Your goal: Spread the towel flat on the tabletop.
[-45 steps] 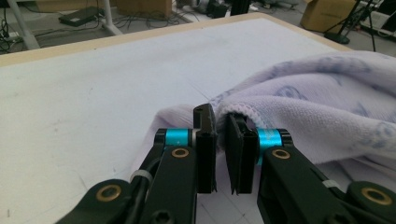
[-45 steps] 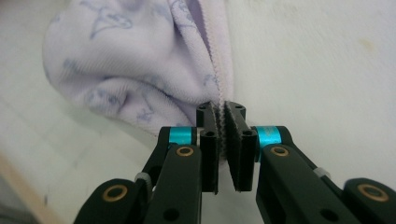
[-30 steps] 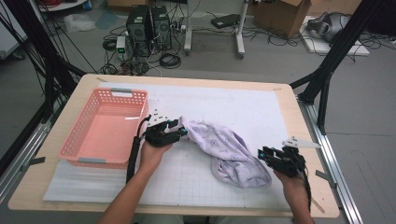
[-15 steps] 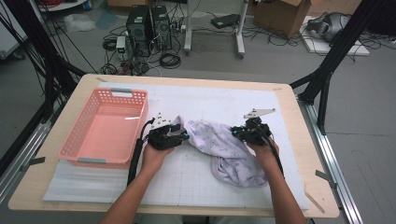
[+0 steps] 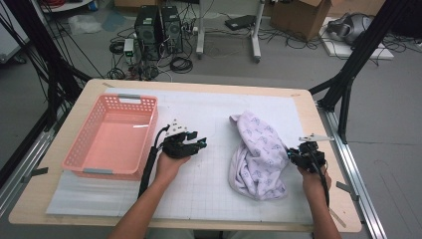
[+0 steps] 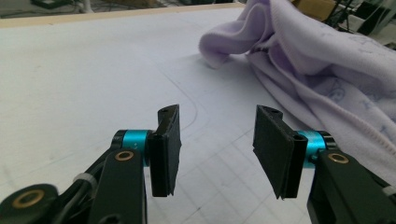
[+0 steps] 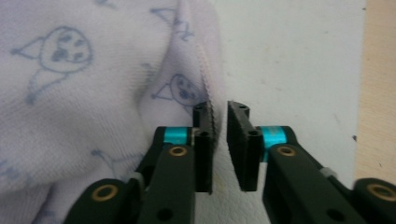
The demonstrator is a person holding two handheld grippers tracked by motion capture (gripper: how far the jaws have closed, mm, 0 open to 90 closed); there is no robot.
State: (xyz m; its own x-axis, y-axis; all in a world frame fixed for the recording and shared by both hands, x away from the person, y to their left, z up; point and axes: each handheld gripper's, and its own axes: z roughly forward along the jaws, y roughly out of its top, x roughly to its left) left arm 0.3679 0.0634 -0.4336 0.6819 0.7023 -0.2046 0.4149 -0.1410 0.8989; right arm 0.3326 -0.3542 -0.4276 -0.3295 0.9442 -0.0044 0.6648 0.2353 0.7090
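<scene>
Grey floor strewn with cables, 2 computer towers and cardboard boxes lies beyond a wooden table topped with a white gridded mat. On the mat's left side sits a pink plastic basket with nothing inside it. Right of centre lies a crumpled lilac cloth printed with small blue cat-like faces, one end bunched toward the far side and the rest spread toward the person.

At the basket's right, the left gripper is held low over the mat, pointing toward the cloth but apart from it. Seen from the left gripper view, its jaws stand well apart with only bare mat between them, and the cloth rises ahead and to the right.

At the cloth's right edge near the table's side, the right gripper points into the fabric. Seen from the right gripper view, its jaws are nearly together with a narrow gap, having just been opening a little; the stitched hem of the cloth runs along the left pad, and the gap itself looks empty.
</scene>
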